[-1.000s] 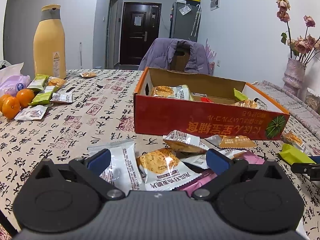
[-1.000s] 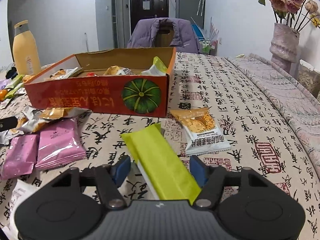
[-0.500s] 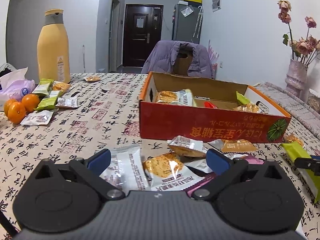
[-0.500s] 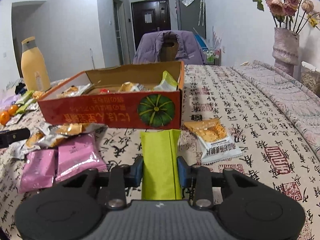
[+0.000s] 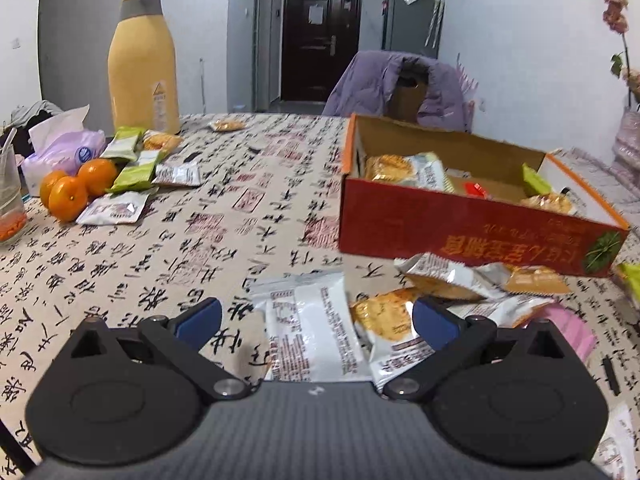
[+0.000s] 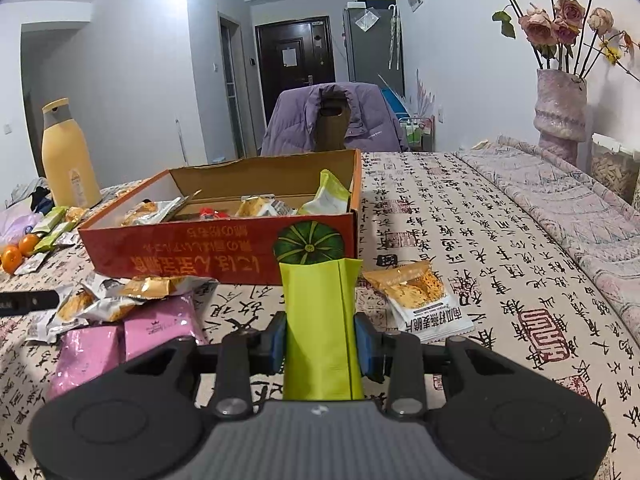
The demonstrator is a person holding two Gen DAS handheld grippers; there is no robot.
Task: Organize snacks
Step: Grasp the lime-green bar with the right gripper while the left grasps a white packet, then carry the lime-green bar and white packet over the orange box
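My right gripper point(image 6: 320, 342) is shut on a lime-green snack packet point(image 6: 320, 320) and holds it above the table, in front of the red open box point(image 6: 224, 246). The box holds several snack packets and also shows in the left wrist view point(image 5: 460, 228). My left gripper point(image 5: 316, 316) is open, low over a white packet point(image 5: 310, 332) and a cracker packet point(image 5: 390, 328) that lie between its fingers. Pink packets point(image 6: 120, 340) and foil cracker packets point(image 6: 120, 300) lie in front of the box.
A yellow bottle point(image 5: 142, 60), oranges point(image 5: 74, 190), green and white packets point(image 5: 134, 168) and a tissue pack point(image 5: 60, 148) stand at the far left. A cracker packet point(image 6: 424, 300) lies right of the box. A flower vase point(image 6: 560, 112) stands at the far right.
My right gripper closed on the green packet, lifted it off the table and turned it upright. My left gripper drifted left and back; the box now sits further right in its view.
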